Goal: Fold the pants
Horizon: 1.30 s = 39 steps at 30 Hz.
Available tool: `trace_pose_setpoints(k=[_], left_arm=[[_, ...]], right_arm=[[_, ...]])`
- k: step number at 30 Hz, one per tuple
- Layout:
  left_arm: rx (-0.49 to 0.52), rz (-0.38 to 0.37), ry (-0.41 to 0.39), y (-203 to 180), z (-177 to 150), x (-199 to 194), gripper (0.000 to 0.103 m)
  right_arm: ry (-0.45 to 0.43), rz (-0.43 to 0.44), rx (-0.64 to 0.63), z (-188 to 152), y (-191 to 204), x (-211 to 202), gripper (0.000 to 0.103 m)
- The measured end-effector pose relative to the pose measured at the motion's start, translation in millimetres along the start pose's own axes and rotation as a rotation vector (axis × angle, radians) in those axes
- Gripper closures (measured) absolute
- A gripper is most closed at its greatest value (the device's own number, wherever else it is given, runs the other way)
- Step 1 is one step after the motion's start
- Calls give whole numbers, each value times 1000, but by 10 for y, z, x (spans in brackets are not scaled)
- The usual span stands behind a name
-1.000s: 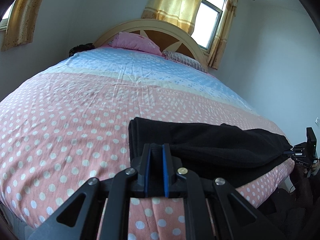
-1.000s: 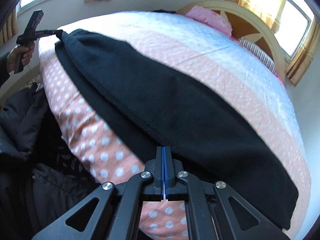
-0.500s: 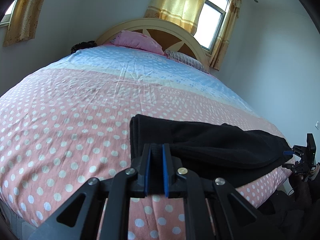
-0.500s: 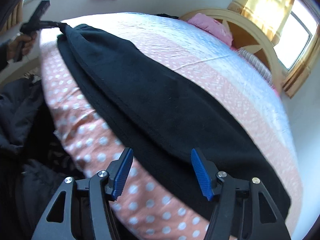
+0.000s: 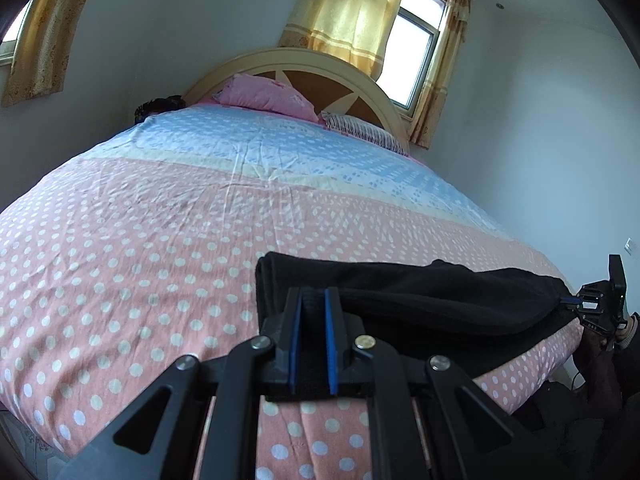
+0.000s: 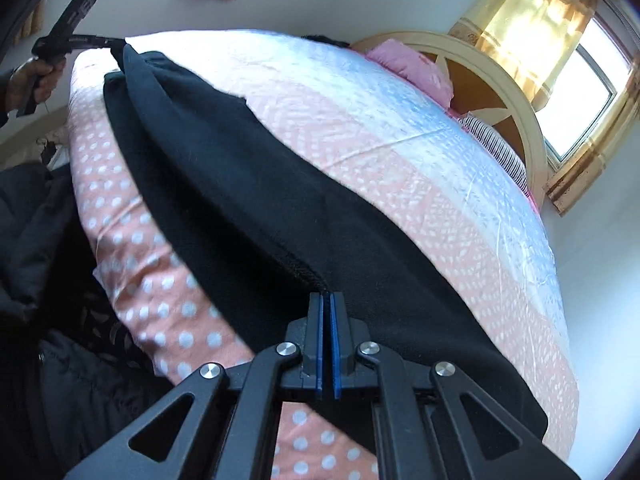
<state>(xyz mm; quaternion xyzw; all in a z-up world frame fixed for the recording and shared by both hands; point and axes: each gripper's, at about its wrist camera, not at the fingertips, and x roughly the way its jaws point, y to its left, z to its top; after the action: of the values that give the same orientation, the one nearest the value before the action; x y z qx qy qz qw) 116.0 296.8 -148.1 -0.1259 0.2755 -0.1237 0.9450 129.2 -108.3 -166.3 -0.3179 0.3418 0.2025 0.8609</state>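
A: Where are the black fleece pants (image 6: 304,216) lying?

B: They are lying lengthwise along the near edge of the polka-dotted pink and blue bedsheet (image 5: 168,216), folded leg over leg. The left gripper (image 5: 313,320) is pinching one end of the cloth between narrowly parted blue pads, and the right gripper (image 6: 328,332) is pressing nearly closed on the hem at the other end.

A: What is worrying you?

B: The lower layer is hanging toward the mattress edge. I judge that if either claw is gripping only the top layer, lifting will be separating the legs and spoiling the fold. Fleece is also thick, so a shallow bite may be slipping out under tension.

A: And what are you failing to see?

B: How many layers each claw is holding; the pads are hiding the cloth. The pants' lower edge is disappearing behind the gripper bodies, and the dark heap (image 6: 36,264) beside the bed is too shadowed to identify.
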Motion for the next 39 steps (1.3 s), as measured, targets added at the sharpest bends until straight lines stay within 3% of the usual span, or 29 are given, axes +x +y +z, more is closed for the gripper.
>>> trace_pose_setpoints(k=[4, 9, 11, 13, 16, 19, 21, 22, 23, 25, 30, 33, 37, 39], left_arm=[[-28, 4, 44, 74, -137, 113, 92], [-27, -9, 61, 97, -218, 98, 91], [-37, 3, 63, 130, -223, 65, 80], [-30, 2, 74, 145, -226, 8, 78], [22, 58, 78, 164, -244, -150, 69], [-10, 124, 47, 346, -229, -334, 65], [-68, 172, 19, 517, -196, -450, 62], [-94, 180, 1, 573, -167, -482, 62], [-114, 181, -18, 598, -147, -519, 62], [-116, 191, -34, 539, -97, -513, 62], [-22, 114, -12, 72, 71, -183, 62], [22, 78, 31, -167, 93, 123, 54], [23, 101, 135, -250, -23, 551, 54], [27, 105, 119, -253, -94, 583, 54]], right_arm=[[68, 15, -36, -142, 173, 249, 100], [69, 41, -6, -144, 111, 258, 99], [67, 77, -9, -156, 74, 249, 98], [73, 105, -12, -188, 52, 202, 97], [75, 102, -7, -204, 45, 149, 98], [44, 98, 0, -183, 43, 75, 95], [32, 87, -4, -166, 78, 45, 79], [33, 83, -13, -149, 88, 49, 59], [36, 80, -20, -141, 103, 58, 52], [48, 62, -30, -132, 107, 101, 52], [79, -9, -65, -150, 120, 163, 52], [99, -50, -107, -178, 160, 201, 52], [91, -69, -92, -151, 127, 222, 56], [89, -76, -87, -130, 113, 274, 60]])
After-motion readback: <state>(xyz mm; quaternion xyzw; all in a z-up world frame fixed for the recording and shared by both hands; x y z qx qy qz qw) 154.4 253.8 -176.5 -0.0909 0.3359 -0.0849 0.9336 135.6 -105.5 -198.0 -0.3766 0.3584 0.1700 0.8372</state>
